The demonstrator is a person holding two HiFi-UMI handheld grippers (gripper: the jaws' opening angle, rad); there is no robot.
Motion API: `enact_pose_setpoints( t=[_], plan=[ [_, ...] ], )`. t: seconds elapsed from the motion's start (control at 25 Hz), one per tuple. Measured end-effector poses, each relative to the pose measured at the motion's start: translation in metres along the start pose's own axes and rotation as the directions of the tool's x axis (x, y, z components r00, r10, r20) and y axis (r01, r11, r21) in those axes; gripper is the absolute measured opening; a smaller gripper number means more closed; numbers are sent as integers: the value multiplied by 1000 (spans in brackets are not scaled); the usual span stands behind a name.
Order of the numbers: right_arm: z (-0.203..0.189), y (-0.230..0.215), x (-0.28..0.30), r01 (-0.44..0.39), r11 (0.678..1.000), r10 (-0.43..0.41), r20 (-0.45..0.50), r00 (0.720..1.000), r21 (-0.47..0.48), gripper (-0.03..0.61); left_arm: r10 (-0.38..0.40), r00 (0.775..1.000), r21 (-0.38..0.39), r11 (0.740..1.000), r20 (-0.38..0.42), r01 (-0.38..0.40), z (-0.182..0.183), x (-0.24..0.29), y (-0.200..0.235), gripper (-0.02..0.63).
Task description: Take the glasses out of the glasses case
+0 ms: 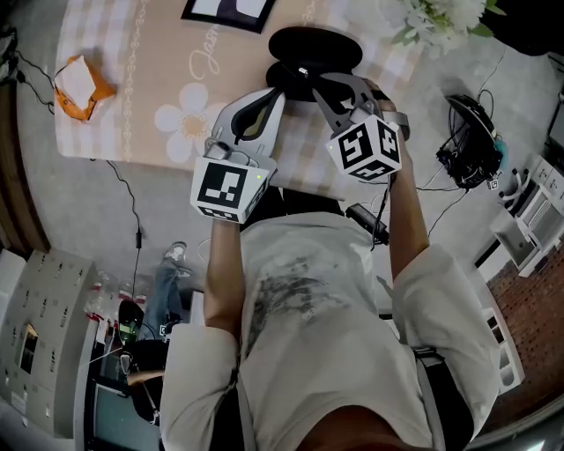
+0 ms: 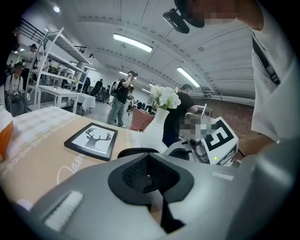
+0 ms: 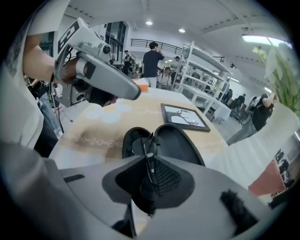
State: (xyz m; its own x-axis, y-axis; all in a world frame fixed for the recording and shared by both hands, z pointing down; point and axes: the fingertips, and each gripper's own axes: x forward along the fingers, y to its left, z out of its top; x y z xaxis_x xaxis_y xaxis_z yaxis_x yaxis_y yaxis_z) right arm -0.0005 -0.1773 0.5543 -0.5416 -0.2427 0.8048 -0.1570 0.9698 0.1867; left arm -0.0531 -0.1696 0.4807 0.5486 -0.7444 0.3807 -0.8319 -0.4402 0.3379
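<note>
the right gripper (image 3: 151,178) pinches the glasses (image 3: 149,149) between its pads, with the thin frame standing edge-on in the jaws. the glasses hang just above the case (image 1: 313,48), whose lid lies fully open and flat on the table (image 1: 115,53). the right gripper tips steeply down over the case's near half.

the left gripper (image 2: 149,174) has its pads pressed together on nothing. it sits just beside the right one and low over the cloth, close to the table's near edge.

the case lies toward the table's right side. beyond it and a little left is a frame (image 1: 227,11), near but apart from the lid. a vase (image 2: 157,126) stands close on the case's right, its flowers (image 1: 441,13) overhanging that corner, so room is tight there. left of the case the cloth runs bare as far as an orange packet (image 1: 79,86) near the left edge, well apart from both grippers. the near edge crosses under the two marker cubes.
</note>
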Motion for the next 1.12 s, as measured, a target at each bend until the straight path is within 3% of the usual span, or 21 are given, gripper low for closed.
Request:
enact_pose_setpoints(
  t=[0.68, 0.92, 1.12],
  plan=[
    [-7, 11, 19, -35, 991, 29, -45, 999, -131, 61, 7, 1000, -12, 1000, -7, -7, -10, -2, -2, 8],
    [-7, 13, 24, -23, 978, 11, -57, 998, -209, 34, 7, 1000, -14, 1000, -10, -7, -12, -4, -5, 8],
    [-8, 17, 24, -31, 978, 20, -54, 998, -208, 18, 4, 1000, -14, 1000, -7, -4, -12, -4, -7, 8]
  ],
)
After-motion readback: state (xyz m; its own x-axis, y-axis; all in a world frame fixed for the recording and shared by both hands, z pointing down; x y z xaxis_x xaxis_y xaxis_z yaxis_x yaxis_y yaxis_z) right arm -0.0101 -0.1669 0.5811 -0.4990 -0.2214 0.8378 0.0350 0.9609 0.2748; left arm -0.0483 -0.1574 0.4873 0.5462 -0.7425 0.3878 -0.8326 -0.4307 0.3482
